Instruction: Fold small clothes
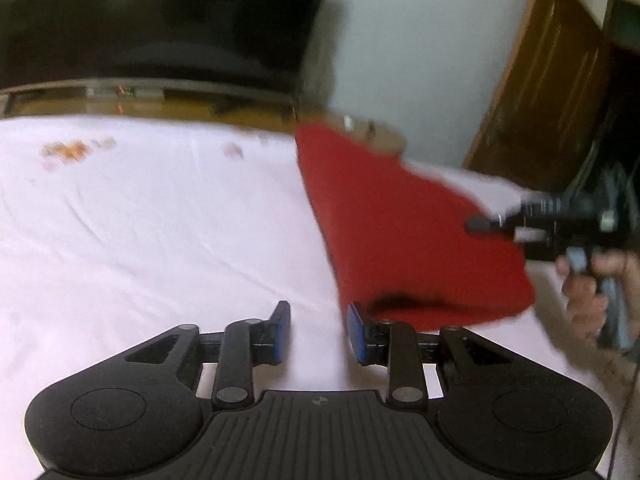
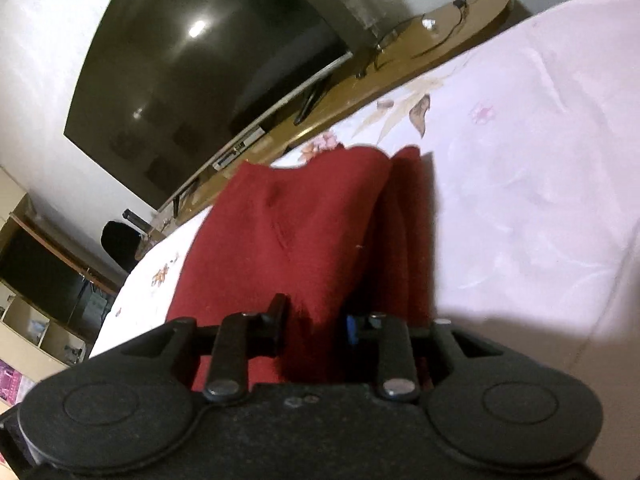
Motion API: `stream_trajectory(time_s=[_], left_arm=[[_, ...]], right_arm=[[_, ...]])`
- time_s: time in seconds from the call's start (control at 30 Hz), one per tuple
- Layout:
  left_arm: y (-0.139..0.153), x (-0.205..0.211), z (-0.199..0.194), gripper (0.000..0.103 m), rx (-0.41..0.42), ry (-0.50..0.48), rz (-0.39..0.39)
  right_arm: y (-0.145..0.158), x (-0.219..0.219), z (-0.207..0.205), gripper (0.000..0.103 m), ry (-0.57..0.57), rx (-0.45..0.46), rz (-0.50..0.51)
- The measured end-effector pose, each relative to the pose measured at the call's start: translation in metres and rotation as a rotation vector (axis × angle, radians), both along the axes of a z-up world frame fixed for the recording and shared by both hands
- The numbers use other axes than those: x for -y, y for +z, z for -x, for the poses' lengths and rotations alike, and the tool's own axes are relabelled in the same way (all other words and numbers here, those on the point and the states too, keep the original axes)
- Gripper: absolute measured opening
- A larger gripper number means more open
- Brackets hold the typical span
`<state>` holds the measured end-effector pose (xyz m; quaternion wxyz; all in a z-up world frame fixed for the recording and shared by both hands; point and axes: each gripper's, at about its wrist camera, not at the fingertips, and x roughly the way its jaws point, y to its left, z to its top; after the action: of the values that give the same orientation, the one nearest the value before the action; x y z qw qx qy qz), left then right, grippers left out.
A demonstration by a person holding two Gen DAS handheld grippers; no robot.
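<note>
On the white bedsheet point(image 1: 140, 220) we have the red garment point(image 1: 400, 232), a long folded strip whose length runs from the near edge of the sheet away toward the television point(image 1: 160, 20) beyond it. Our left gripper point(image 1: 319, 332) hangs with its jaws spread and nothing between them; the garment's near end lies just to its right, one pad almost beside the cloth. Our right gripper point(image 2: 316, 322) sits right at the garment, red cloth between its jaws, though we cannot tell whether the pads actually press it. We judge the right hand nearer, so the coming fold likely turns on carrying that near end along the strip's length, toward the television side.
</note>
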<state>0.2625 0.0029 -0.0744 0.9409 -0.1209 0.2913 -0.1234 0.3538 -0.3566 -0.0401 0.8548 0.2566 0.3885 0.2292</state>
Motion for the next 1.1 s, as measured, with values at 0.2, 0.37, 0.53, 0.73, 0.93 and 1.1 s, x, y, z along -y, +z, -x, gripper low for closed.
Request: stream_trajectory(time_s=[0.2,0.37,0.53,0.73,0.93,1.1], left_arm=[[0.033,0.023,-0.068,0.030,0.109,-0.092,0.103],[0.032,0.067,-0.118,0.030,0.063,-0.187,0.015],[0.007,0.085,-0.126,0.030,0.031,-0.193,-0.083],[0.036,0.084,-0.127,0.030,0.127,-0.200,-0.111],[0.032,0.102,-0.197,0.039,0.056,-0.215,-0.142],[0.011,0.109,-0.211,0.045,0.004,-0.225,-0.188]], right_arm=[[0.008,0.000,-0.030,0.031,-0.042,0.006,-0.018],[0.028,-0.014,-0.026,0.011,0.029,0.072,0.129],[0.011,-0.001,-0.038,0.011,0.020,0.040,0.212],[0.021,-0.004,-0.024,0.025,-0.024,0.118,0.248],[0.040,-0.033,-0.042,0.027,-0.010,0.298,0.317],[-0.005,-0.043,-0.081,0.026,-0.009,0.164,0.383]])
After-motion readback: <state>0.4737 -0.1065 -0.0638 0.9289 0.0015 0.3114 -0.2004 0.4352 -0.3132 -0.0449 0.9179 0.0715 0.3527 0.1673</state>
